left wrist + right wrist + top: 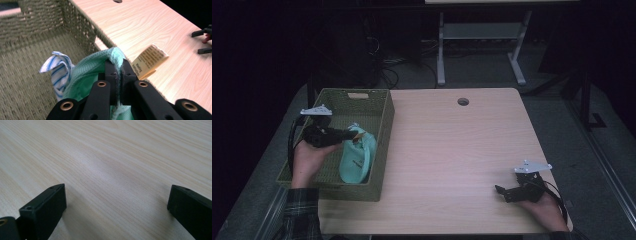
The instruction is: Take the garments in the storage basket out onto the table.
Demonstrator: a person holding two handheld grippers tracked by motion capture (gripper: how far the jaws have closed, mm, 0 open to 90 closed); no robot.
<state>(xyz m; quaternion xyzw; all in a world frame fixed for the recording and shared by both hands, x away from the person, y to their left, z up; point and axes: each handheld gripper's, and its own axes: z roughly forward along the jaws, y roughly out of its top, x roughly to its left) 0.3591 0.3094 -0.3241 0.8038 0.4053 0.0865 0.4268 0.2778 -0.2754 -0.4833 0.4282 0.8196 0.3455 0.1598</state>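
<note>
A: State the condition of the left tool (119,75).

B: Its jaws are clamped on a fold of the mint-green cloth (357,157), near the top edge beside the care label (149,61). The cloth hangs from that pinch inside the woven basket (384,145), its lower part resting on the basket floor.

A: And the right tool (507,192)?

B: Jaws apart, holding nothing, low over the tabletop (452,150) near its right edge, well apart from the basket.

A: Failure modes?

B: Three, in my judgement. The pinch covers only a narrow fold, so the cloth's weight may pull it free during a lift. The trailing end may snag on the basket's rim and tip or drag the basket. The blue-striped cloth (58,71) lies touching the green one and may be carried up with it.
</note>
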